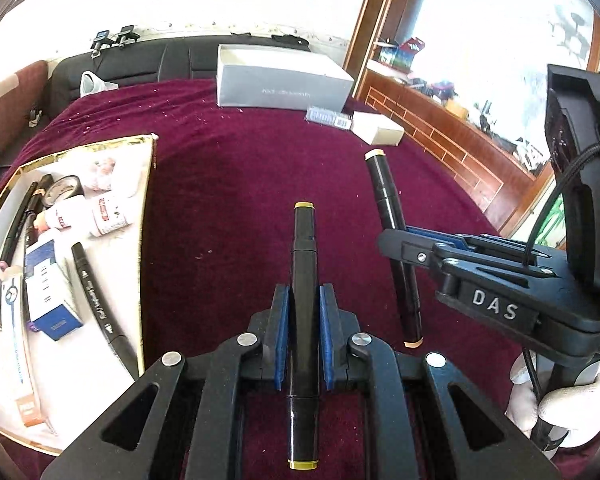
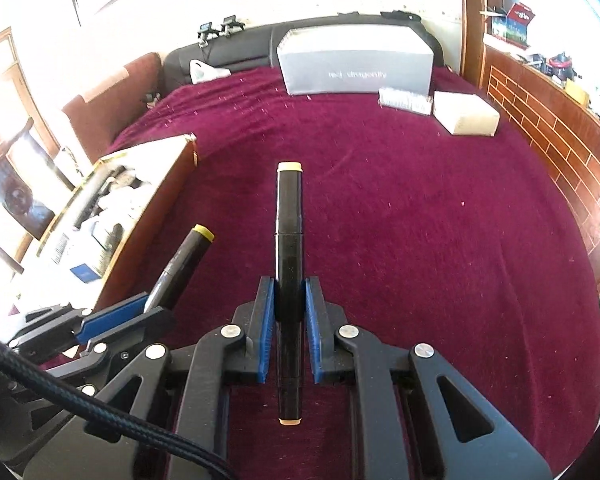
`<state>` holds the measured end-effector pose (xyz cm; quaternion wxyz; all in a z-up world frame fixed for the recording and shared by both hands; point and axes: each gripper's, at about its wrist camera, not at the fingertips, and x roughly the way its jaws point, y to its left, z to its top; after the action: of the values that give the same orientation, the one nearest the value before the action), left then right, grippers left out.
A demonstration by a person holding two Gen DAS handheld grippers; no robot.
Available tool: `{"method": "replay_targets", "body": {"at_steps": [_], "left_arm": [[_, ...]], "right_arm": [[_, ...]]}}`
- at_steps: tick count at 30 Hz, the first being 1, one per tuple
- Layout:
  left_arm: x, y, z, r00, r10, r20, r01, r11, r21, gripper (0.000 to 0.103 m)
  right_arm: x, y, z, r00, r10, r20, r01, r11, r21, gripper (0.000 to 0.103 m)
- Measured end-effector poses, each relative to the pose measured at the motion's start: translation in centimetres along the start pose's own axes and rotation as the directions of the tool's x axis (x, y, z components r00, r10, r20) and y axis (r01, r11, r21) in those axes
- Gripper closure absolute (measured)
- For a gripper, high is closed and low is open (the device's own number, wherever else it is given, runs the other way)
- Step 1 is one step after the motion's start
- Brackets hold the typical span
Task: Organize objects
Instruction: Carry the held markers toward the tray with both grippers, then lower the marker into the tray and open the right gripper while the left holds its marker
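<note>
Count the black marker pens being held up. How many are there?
2. One marker with yellow ends is clamped in the left hand-held gripper. One marker with peach ends is clamped in the right hand-held gripper. More pens lie in the open box; some may be hidden.

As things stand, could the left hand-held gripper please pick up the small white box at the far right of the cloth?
Probably not yet: the left hand-held gripper is shut on a yellow-capped marker. The cloth up to the white box lies bare, so only the full jaws hinder it.
</note>
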<state>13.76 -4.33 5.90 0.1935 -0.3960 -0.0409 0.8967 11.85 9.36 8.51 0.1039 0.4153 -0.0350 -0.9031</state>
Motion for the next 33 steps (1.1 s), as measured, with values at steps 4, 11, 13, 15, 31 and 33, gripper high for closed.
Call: {"method": "replay_targets", "body": {"at_steps": [4,11,13,15,31,33], "left_arm": [[-1.1,0.7,0.2,0.999,0.000,0.036,0.000,1.000,-0.016,0.092],[-2.8,2.6,0.5,0.996,0.014,0.090,-0.009,0.998,-0.058,0.092],[-3.4,3.3,0.4,0.994,0.023,0.104,-0.016,0.997,-0.070,0.092],[-4.0,4.0,0.4,0.992,0.032,0.119,-0.022,0.996,-0.084,0.092],[-9.6,13.7,-1.1,0.966,0.146,0.213,-0.092,0.965,-0.247,0.091],[-10.2,15.0,-1.5,0.963,0.165,0.214,-0.104,0.957,-0.270,0.091]], "right_arm": [[-1.4,1.1,0.5,0.999,0.016,0.036,-0.016,1.000,-0.017,0.090],[-3.6,4.0,1.9,0.994,0.061,0.089,-0.054,0.996,-0.074,0.090],[-4.0,5.1,2.4,0.992,0.081,0.097,-0.072,0.993,-0.094,0.090],[-4.2,6.1,2.6,0.990,0.093,0.102,-0.082,0.991,-0.108,0.090],[-3.1,13.0,3.7,0.979,0.191,0.072,-0.176,0.967,-0.184,0.090],[-2.8,13.6,3.7,0.977,0.202,0.063,-0.187,0.964,-0.187,0.090]]}}
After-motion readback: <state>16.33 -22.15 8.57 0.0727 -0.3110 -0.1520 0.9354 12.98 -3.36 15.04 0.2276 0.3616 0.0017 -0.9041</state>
